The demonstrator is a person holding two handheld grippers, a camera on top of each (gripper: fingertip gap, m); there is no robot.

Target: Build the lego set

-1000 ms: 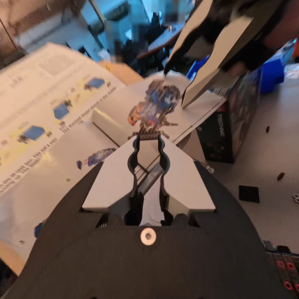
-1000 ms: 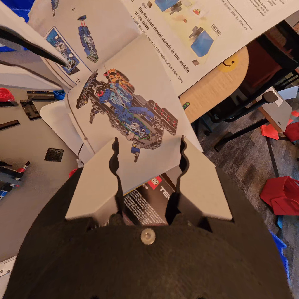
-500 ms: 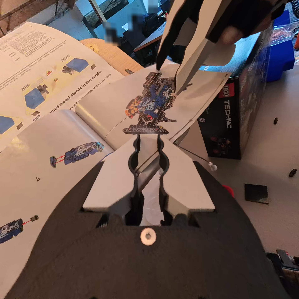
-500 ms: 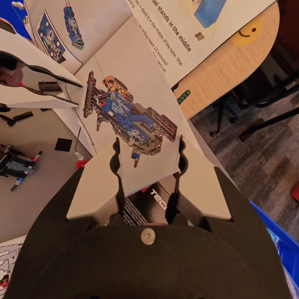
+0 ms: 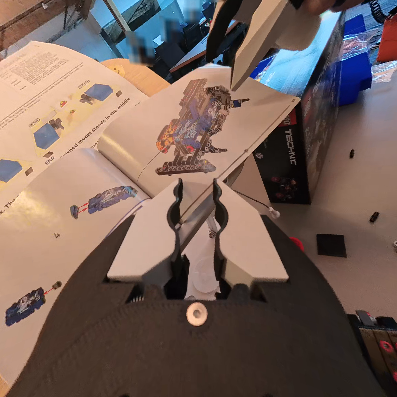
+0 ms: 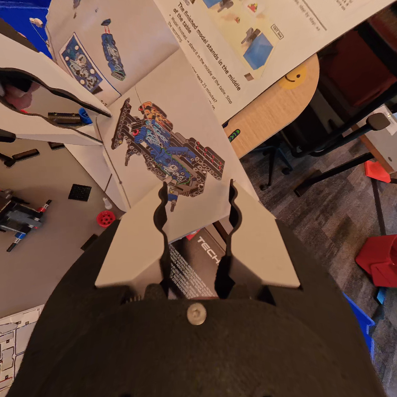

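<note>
Two grippers, both over the open instruction booklet (image 5: 120, 214).

Left wrist view, nearest first: left gripper (image 5: 196, 182) at lower centre, jaws parted by a narrow gap. The lower edge of the booklet's raised right-hand page runs slantwise through that gap; not pinched. Right of the jaws, on the grey table (image 5: 354, 193): a black square tile (image 5: 330, 245) and two small dark pins. Beyond, right of centre, the black lego box (image 5: 300, 150) stands upright, with the page's far corner in front of it. Top centre, right gripper (image 5: 221, 73) comes down from above, jaws spread, the lower tip just at the page's upper edge. A large printed sheet (image 5: 43, 86) lies at upper left; a blue bin (image 5: 354, 71) sits at upper right.

Right wrist view: jaws wide apart, nothing between them, hanging over the page. At left edge on the table, a partly built lego model (image 6: 19, 217), with a red wheel (image 6: 104, 218) near it.
</note>
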